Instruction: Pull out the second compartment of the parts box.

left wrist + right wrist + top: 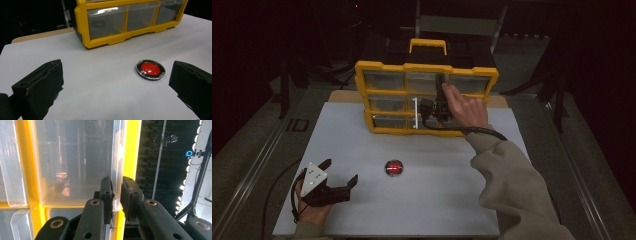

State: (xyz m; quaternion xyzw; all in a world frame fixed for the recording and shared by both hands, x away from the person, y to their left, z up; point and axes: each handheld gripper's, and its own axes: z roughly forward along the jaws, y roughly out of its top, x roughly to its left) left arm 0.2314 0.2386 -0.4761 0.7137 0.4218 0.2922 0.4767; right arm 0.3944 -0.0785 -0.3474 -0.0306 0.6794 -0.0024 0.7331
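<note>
Yellow-framed organizer (pixel 379 67) stands upright at the far side of the table (pixel 362 150), its clear drawers facing the person. The step in hand appears to be opening one drawer (pixel 75 162). In the right gripper view, the right gripper (pixel 117 192) has its jaws pinched on the clear front lip of that drawer, one pad on each side of the plastic edge. In the high view, the right gripper (pixel 438 107) sits against the middle of the organizer front, the hand (pixel 467 107) behind it. The drawer looks seated in the frame, not yet drawn out.

The left gripper (pixel 337 182) rests near the table's near left corner, jaws spread wide and holding nothing. A red disc (pixel 394 167) lies on the table between the organizer and the person, just ahead of the left jaws in the left gripper view (pixel 150 69).

Next move, as judged: pull the right gripper straight back along the drawer's travel, keeping the pinch firm. The lip is thin and smooth, so slipping is the likely fault. The unheld organizer may slide forward; bracing it with the left gripper would help.
</note>
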